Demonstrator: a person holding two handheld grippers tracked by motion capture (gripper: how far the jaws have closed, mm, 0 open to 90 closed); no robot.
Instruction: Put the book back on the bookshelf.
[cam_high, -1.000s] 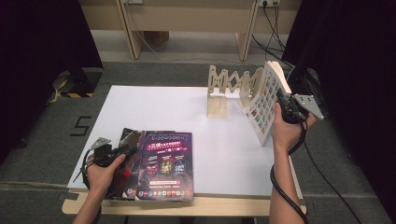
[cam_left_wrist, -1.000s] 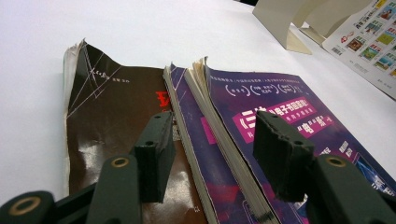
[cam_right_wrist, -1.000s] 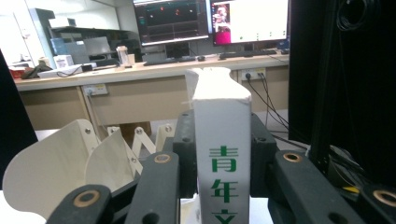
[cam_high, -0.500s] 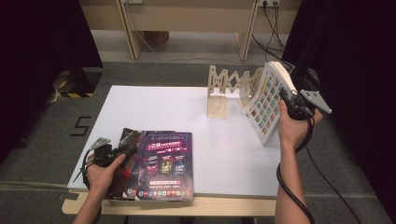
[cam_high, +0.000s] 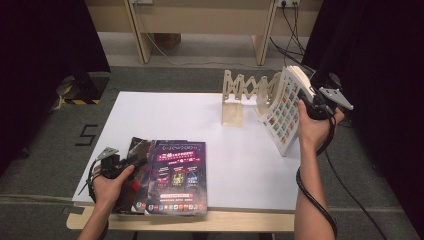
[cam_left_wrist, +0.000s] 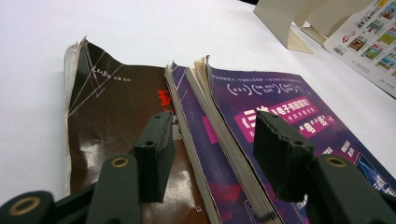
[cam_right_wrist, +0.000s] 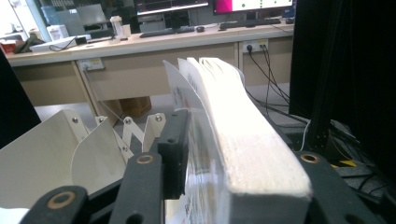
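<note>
While the thick book (cam_high: 284, 111) stands tilted at the right of the high view, just beside the wooden rack (cam_high: 248, 93), its top edge is held between the jaws of the right gripper (cam_high: 306, 102), which have just been opening and still touch both its sides. Small coloured squares are seen on its white cover, and its pages look cream. At the lower left, the left gripper (cam_high: 131, 162) is held open over the purple magazines (cam_high: 172, 176), with their edges between its jaws on the white table (cam_high: 190, 117).
</note>
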